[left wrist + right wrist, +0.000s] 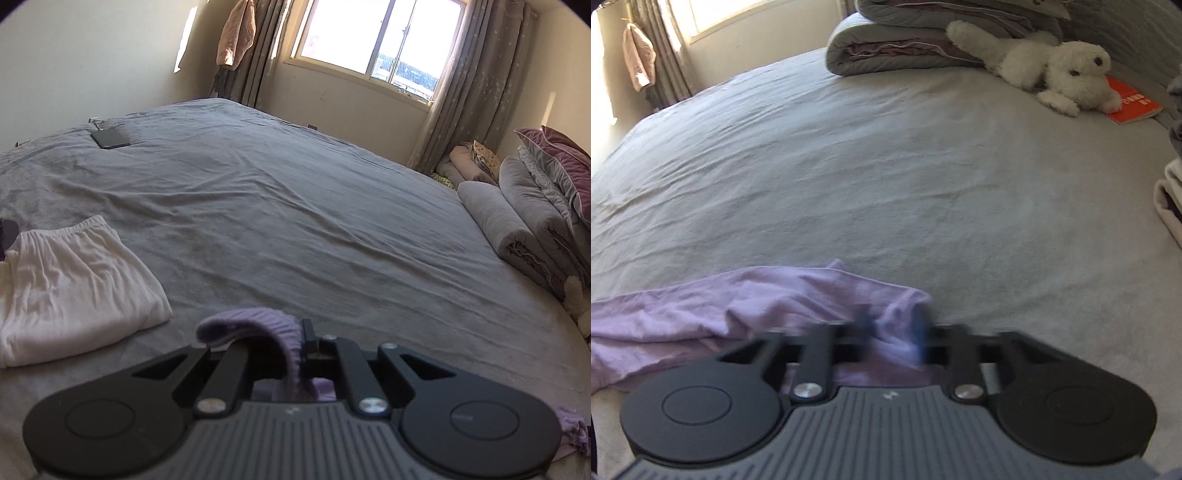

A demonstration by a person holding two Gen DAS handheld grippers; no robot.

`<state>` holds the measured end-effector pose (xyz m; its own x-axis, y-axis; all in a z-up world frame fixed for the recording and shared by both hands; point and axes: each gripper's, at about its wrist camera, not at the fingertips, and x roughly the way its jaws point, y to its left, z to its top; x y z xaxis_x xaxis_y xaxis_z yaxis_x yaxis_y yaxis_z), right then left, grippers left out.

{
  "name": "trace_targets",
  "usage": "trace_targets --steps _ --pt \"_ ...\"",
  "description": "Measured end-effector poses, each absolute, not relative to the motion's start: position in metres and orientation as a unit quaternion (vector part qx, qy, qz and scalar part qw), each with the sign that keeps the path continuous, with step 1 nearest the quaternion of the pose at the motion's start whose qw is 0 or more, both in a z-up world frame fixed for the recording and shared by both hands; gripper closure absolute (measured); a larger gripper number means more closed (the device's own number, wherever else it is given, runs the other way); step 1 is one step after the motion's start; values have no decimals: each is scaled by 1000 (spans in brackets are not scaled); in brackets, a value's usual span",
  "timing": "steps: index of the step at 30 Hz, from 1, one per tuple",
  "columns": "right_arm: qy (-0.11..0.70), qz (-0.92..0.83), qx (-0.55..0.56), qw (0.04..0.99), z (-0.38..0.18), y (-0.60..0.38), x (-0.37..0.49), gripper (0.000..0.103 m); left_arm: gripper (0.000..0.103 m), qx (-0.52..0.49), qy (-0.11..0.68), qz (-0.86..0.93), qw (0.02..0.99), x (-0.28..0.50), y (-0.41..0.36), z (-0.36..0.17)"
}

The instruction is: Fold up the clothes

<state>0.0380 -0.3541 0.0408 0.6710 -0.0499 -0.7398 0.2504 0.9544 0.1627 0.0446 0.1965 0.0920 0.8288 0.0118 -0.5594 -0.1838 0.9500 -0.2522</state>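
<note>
Lilac garment (701, 314) is lying crumpled on the grey bed sheet (886, 184) at the near edge of the bed, spreading leftward in the right wrist view. One ribbed edge of it is arching up in a loop in front of the left hand-held gripper (295, 354).

Left hand-held gripper is pointing forward and downward over the bed, its jaws drawn together and clamping that ribbed edge; fabric is running down between the fingers and showing behind them.

Right hand-held gripper (892, 325) is tilting more steeply toward the sheet. Its fingertips are blurred, but they are sitting close together with a bunch of the lilac cloth pinched between them.

Folded white garment (74, 288) is lying flat on the sheet, just left of the left hand-held gripper and apart from it. A dark phone (110, 139) is resting far up the bed. Folded grey quilts (524, 229) are stacked along the right side, a white plush dog (1052, 70) is lying against them, its muzzle touching an orange book (1134, 101).
</note>
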Motion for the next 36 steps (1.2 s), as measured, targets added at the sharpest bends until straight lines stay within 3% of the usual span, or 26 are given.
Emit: trace_targets --steps 3,7,13,18,27,36 --pt "340 -92 97 931 61 -347 36 96 98 -181 228 70 954 41 209 105" --pt "191 -120 108 968 110 -356 20 97 98 -230 81 61 968 23 228 134" --pt "64 -169 82 980 140 -371 10 98 98 -238 57 63 968 35 235 135" --pt "121 -156 90 976 121 -375 23 98 97 -208 96 36 973 44 222 129" --pt "152 -143 106 972 121 -393 -19 98 97 -165 106 -18 980 -3 233 132" --pt "266 -102 111 952 90 -408 -67 97 96 82 190 -179 962 -91 220 102"
